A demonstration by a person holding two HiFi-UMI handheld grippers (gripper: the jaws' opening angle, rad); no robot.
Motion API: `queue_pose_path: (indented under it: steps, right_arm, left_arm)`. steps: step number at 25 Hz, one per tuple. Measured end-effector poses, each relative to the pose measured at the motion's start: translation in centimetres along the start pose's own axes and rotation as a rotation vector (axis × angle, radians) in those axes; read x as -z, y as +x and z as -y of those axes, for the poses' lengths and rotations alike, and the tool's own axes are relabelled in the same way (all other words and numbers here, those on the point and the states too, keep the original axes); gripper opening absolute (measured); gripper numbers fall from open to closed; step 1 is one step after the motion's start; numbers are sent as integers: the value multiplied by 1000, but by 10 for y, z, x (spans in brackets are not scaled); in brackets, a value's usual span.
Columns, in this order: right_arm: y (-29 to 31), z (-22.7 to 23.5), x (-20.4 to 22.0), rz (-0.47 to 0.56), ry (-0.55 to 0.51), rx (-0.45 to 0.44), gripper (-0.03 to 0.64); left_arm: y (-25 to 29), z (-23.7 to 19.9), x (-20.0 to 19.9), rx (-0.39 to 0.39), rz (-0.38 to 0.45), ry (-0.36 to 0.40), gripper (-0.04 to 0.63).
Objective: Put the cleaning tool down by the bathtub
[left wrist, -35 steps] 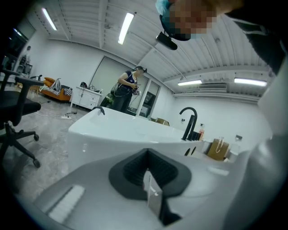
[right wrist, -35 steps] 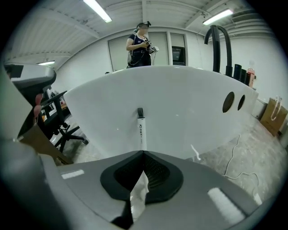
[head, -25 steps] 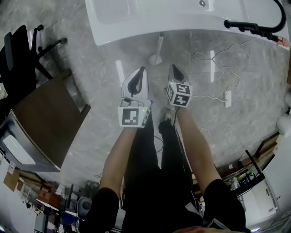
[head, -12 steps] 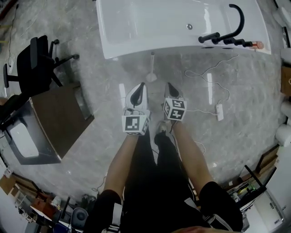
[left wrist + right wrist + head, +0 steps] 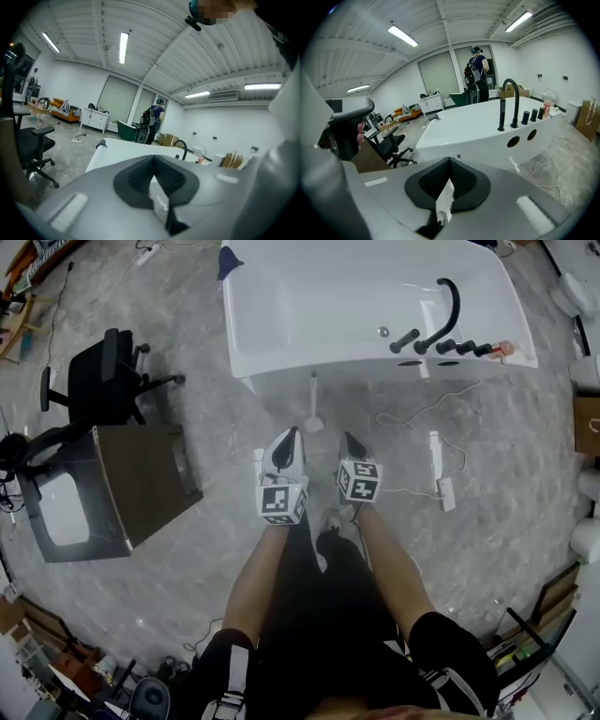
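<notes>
Head view: tool (image 5: 314, 404) upright on floor, just beside tub (image 5: 272, 367) wall. Left tongs (image 5: 292, 434) and right tongs (image 5: 348, 438) both closed, empty (placing looks done). Back off clear of handle, no knocking it over

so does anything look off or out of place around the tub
Nothing looks spilled or broken. The cleaning tool stands on the floor right by the bathtub. The only untidy thing is a loose white cable and its power strip sprawled to the tool's right, possibly a trip risk.
</notes>
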State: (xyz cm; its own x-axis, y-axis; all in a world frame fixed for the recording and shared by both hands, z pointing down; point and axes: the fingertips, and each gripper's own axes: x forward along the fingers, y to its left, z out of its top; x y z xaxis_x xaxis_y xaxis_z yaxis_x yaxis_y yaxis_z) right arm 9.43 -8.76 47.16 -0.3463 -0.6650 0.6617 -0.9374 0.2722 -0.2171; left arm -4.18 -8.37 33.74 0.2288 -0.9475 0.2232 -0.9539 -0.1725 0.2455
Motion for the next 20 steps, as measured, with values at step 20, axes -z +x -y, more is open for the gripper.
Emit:
queue_pose_path:
  steps: [20]
  right_arm:
    - [-190, -38, -74, 254, -63, -109, -2]
  left_arm:
    - [-127, 88, -72, -7, 63, 52, 6]
